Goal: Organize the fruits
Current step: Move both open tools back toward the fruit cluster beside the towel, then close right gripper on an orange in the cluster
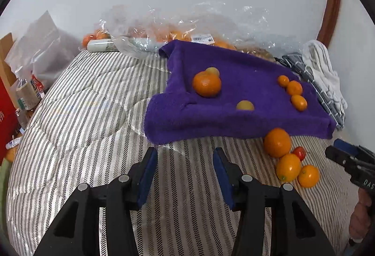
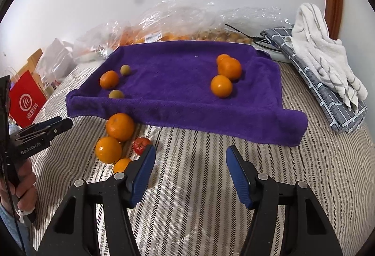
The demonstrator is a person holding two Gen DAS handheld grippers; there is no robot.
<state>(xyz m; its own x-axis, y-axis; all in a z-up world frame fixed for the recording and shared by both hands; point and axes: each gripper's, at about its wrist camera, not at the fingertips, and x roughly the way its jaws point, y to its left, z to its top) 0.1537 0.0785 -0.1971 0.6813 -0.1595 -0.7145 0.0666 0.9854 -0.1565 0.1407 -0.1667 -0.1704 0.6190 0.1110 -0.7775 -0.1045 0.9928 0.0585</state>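
Left gripper (image 1: 184, 171): jaws apart, nothing in them, over the striped bed cover (image 1: 82, 115).
Right gripper (image 2: 191, 171): jaws apart, nothing in them too.
Loose fruit: a big orange (image 2: 120, 126), two smaller orange fruits and a small red fruit (image 2: 140, 145) lie on the cover, by the front edge of the purple towel (image 2: 178, 96).
Sorted fruit: small groups near the towel's left and right sides.
Do it well: go slow, pinch one fruit softly so it won't roll, then put it with ones like it.

Striped bed (image 2: 199, 185): purple towel (image 2: 178, 92), oranges (image 2: 120, 126)
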